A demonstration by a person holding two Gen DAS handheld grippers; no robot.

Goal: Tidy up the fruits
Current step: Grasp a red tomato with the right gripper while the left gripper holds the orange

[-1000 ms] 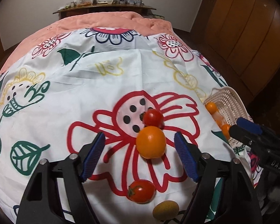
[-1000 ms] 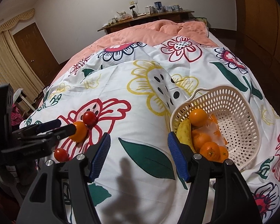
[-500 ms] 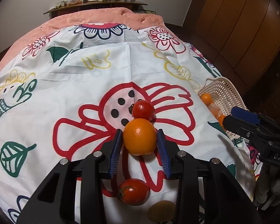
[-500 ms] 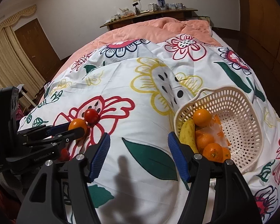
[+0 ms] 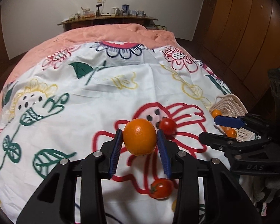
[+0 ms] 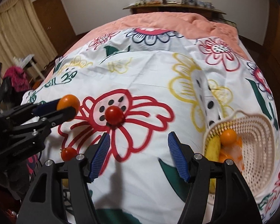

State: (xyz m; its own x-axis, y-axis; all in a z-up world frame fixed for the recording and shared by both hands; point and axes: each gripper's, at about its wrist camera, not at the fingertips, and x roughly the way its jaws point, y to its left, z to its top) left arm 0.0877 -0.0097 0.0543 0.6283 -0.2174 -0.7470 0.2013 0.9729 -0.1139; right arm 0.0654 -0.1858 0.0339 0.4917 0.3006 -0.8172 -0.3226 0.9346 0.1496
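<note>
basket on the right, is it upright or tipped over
Tipped. The basket lies on its side on the bedsheet, with its mouth facing sideways; oranges and a banana lie against its lower wall.

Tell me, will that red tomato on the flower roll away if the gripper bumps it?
Probably. The tomato looks round and smooth, so a nudge could roll it. The soft bedspread might slow it. Its skin looks thin, so squeezing may bruise it.
</note>
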